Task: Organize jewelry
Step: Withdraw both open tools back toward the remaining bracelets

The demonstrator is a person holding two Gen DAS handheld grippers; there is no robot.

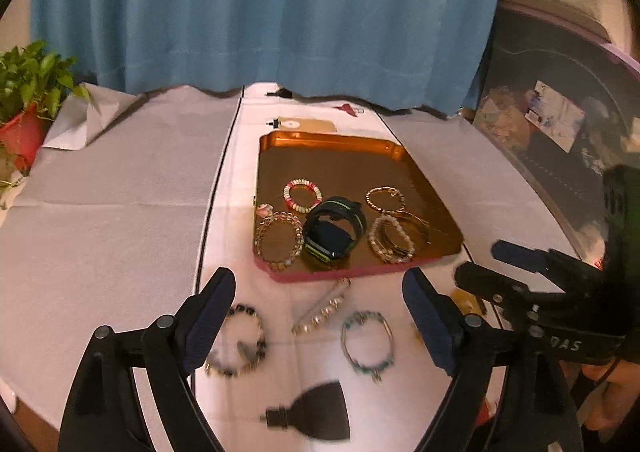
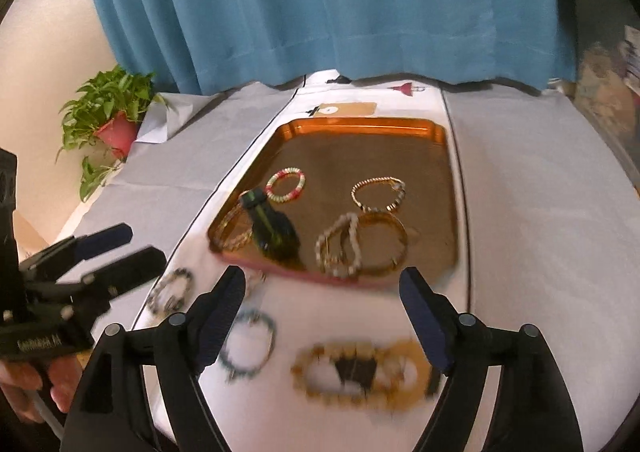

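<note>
1. Your left gripper (image 1: 320,316) was wide open with nothing in it, above the white cloth (image 1: 224,212) just in front of the copper tray (image 1: 344,156).
2. Your right gripper (image 2: 322,304) was wide open too and held nothing. It hung over a blurry yellow bead necklace (image 2: 360,372) that lay on the cloth.
3. The tray held a black and green watch (image 1: 334,232) in the middle.
4. A pink and white bead bracelet (image 1: 303,195) lay behind the watch, and a clear bead bracelet (image 1: 279,240) lay to its left.
5. A gold bead bracelet (image 1: 385,199) and a pile of pearl and gold bangles (image 1: 394,238) lay on the right side of the tray.
6. On the cloth near you lay a dark bead bracelet (image 1: 240,340), a teal bead bracelet (image 1: 368,344) and a thin chain (image 1: 320,312) between them.
7. A green plant in a red pot (image 1: 24,100) stood far left, by the blue curtain (image 1: 272,12).
</note>
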